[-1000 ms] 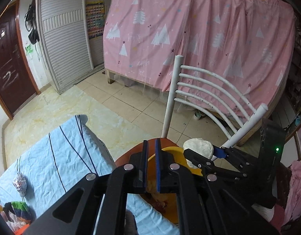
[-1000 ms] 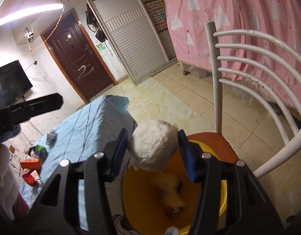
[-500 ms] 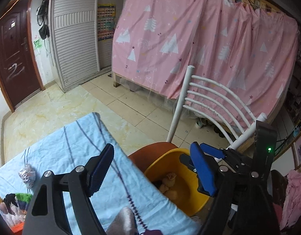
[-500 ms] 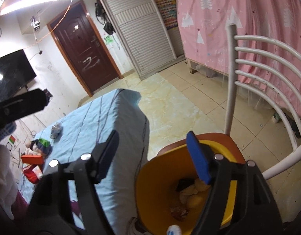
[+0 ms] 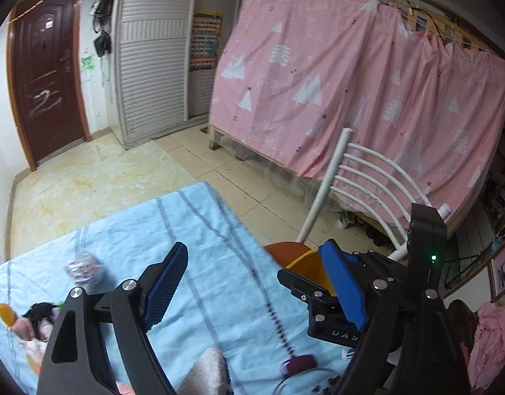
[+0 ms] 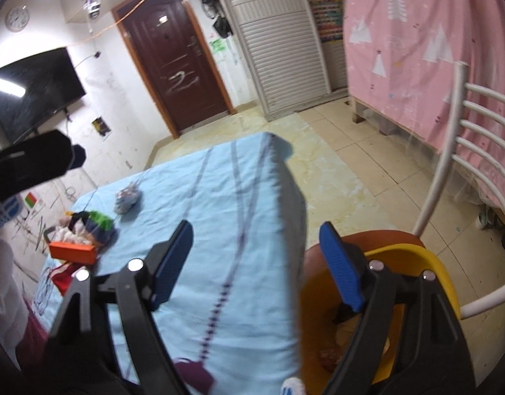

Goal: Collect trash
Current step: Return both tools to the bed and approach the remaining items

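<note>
The yellow bin (image 6: 416, 256) stands on an orange chair seat (image 6: 377, 237) with crumpled trash at its bottom (image 6: 331, 358). My right gripper (image 6: 257, 263) hangs over the blue striped sheet (image 6: 219, 197) by the bin's left rim, its jaws opening with nothing between them. My left gripper (image 5: 255, 283) is over the same sheet (image 5: 199, 230), jaws also opening and empty; the bin (image 5: 301, 261) shows behind its right finger. A crumpled wrapper (image 6: 129, 197) (image 5: 84, 268) lies further out on the sheet. The right gripper's black body (image 5: 344, 329) shows in the left wrist view.
An orange box (image 6: 73, 251) and a green-and-black bundle (image 6: 94, 222) sit at the sheet's left side. A purple item (image 6: 193, 375) lies near me. The white chair back (image 5: 367, 177) rises behind the bin. A pink curtain (image 5: 351, 82) and tiled floor (image 5: 120, 171) lie beyond.
The right gripper let the white wad fall into the bin and spread its jaws. The left jaws went from shut to wide. Both grippers swung left, away from the bin, over the sheet.
</note>
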`<state>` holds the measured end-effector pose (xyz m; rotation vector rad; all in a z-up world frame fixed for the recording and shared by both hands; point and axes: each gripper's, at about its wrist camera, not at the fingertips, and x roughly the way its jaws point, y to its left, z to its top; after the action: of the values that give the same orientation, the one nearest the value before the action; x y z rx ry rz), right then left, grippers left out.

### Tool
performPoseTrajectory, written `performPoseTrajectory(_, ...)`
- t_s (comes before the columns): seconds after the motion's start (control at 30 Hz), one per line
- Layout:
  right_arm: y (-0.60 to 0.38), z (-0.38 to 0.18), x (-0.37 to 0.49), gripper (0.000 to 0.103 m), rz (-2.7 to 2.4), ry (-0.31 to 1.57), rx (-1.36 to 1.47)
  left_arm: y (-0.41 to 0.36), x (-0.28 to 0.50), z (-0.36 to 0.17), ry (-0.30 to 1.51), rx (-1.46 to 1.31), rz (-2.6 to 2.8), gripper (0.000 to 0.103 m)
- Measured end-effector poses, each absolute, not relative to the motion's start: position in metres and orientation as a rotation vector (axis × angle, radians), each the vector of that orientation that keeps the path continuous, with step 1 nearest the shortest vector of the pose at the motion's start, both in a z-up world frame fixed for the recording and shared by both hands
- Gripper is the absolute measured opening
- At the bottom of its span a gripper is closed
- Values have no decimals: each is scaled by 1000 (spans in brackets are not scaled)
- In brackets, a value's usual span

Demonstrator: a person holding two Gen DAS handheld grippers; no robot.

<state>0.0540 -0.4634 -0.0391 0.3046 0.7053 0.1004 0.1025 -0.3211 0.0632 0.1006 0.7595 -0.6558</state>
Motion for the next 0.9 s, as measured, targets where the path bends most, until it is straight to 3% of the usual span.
performPoseTrajectory(0.9, -305, -36, 94, 82, 303, 772, 163, -120, 149, 49, 805, -44, -366, 77)
